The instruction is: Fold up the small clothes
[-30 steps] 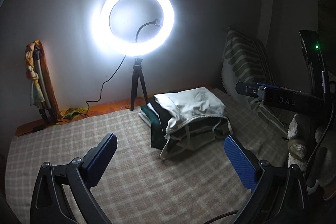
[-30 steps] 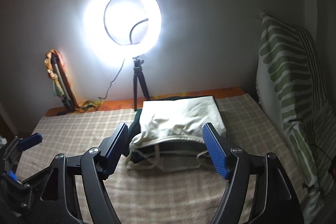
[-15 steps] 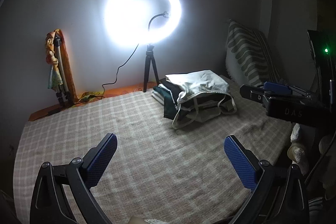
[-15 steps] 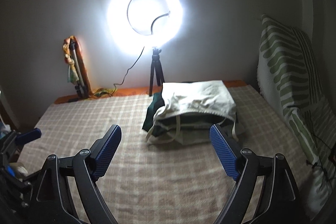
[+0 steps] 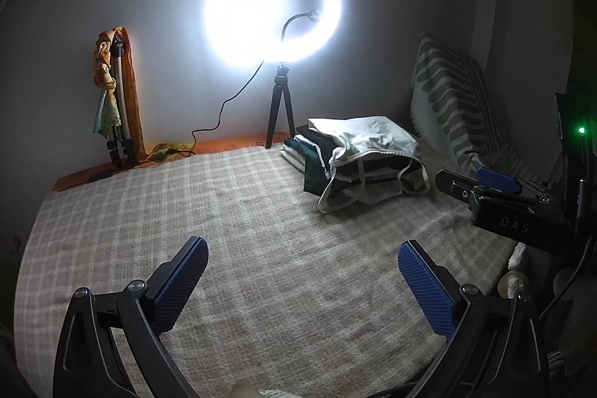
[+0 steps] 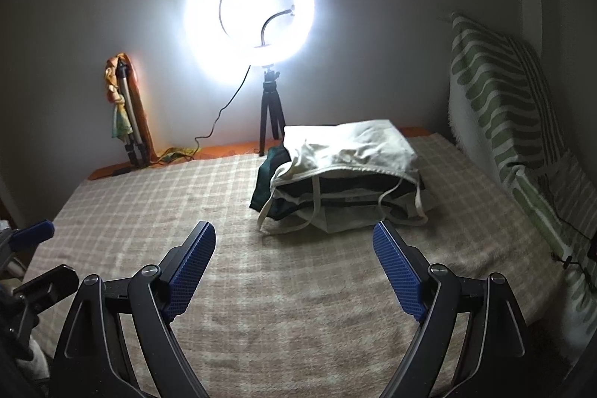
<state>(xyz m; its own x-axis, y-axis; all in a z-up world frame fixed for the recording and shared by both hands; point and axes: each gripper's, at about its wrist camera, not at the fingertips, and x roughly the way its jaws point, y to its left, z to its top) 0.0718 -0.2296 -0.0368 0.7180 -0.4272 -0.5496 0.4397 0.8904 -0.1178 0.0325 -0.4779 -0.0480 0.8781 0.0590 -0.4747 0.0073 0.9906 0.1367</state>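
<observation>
A stack of folded small clothes (image 5: 358, 159), with a cream garment on top and dark green and white ones under it, lies at the far right of the checked bed cover (image 5: 209, 211). It also shows in the right wrist view (image 6: 343, 174). My left gripper (image 5: 302, 271) is open and empty, well short of the stack. My right gripper (image 6: 294, 256) is open and empty, just in front of the stack. The right gripper also shows at the right edge of the left wrist view (image 5: 496, 181).
A bright ring light on a small tripod (image 5: 276, 13) stands at the back by the wall. A folded tripod wrapped in cloth (image 5: 115, 99) leans at the back left. A green striped pillow (image 6: 500, 92) stands along the right side.
Both grippers have pulled back from the clothes stack, which now sits farther off. Both stay open and empty.
</observation>
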